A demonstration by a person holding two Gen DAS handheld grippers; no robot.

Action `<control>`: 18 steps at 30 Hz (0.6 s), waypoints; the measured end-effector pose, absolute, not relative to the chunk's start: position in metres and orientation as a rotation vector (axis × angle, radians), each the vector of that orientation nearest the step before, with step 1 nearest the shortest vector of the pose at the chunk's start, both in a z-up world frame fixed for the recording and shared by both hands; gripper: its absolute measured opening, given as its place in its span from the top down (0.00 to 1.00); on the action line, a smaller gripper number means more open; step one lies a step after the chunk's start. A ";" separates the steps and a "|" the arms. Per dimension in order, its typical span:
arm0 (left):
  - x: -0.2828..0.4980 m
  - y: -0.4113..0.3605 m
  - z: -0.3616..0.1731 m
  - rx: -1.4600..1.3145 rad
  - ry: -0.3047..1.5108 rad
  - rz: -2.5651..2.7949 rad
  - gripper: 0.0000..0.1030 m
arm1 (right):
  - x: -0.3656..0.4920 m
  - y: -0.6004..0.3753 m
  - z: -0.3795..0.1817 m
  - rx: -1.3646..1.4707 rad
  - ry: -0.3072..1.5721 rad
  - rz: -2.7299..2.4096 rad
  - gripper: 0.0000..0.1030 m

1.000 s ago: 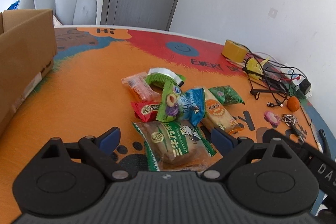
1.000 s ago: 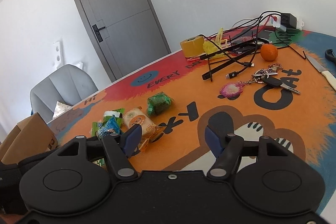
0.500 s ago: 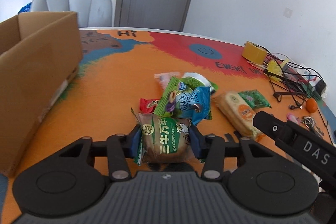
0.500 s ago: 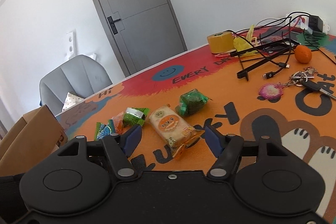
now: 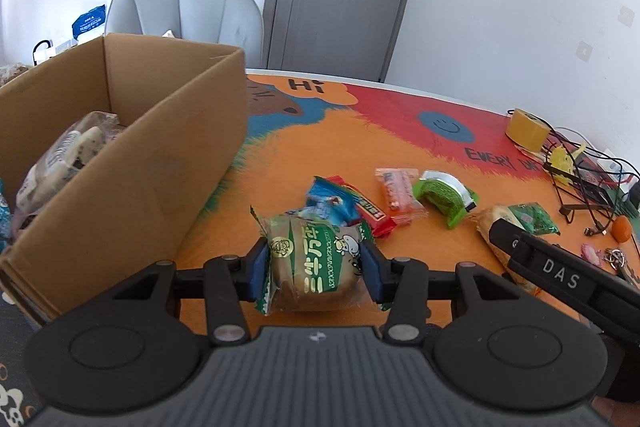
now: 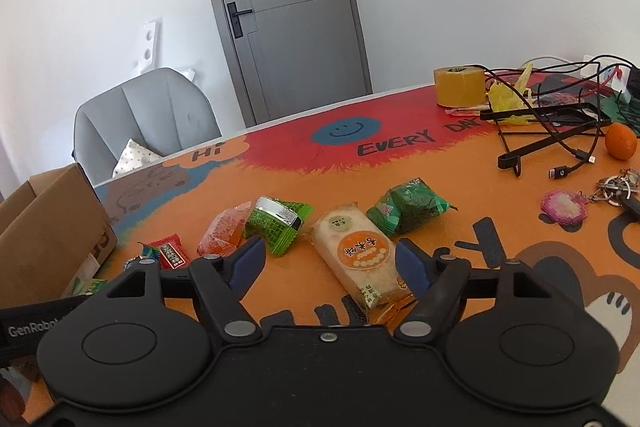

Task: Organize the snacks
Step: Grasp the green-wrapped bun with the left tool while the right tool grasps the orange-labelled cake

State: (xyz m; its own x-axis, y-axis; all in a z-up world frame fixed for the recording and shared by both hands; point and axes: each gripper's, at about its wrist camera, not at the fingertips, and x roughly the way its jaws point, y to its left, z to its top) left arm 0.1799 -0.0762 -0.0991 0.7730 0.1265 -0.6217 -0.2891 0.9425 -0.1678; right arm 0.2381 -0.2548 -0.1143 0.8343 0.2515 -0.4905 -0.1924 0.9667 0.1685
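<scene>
Crinkly green bread packet [image 5: 316, 263] now lifted in left claw [image 5: 315, 267]; cardboard box [image 5: 132, 163] perhaps nearer

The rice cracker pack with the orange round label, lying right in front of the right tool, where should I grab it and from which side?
Grip the rice cracker pack across its narrow middle, at the orange label, coming from its near end with the open right tool. It lies flat on the table, lengthwise toward the tool, so its long sides face the fingers, and both are probably free of the green packs beside it.
</scene>
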 end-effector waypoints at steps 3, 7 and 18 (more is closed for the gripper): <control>0.176 -0.071 -0.097 -0.270 0.642 0.237 0.55 | 0.238 -0.248 -0.116 0.062 0.539 0.221 0.32; 0.171 -0.067 -0.092 -0.275 0.628 0.238 0.55 | 0.233 -0.244 -0.113 0.020 0.553 0.232 0.88; 0.160 -0.064 -0.080 -0.286 0.578 0.229 0.55 | 0.206 -0.266 -0.108 0.151 0.514 0.322 0.99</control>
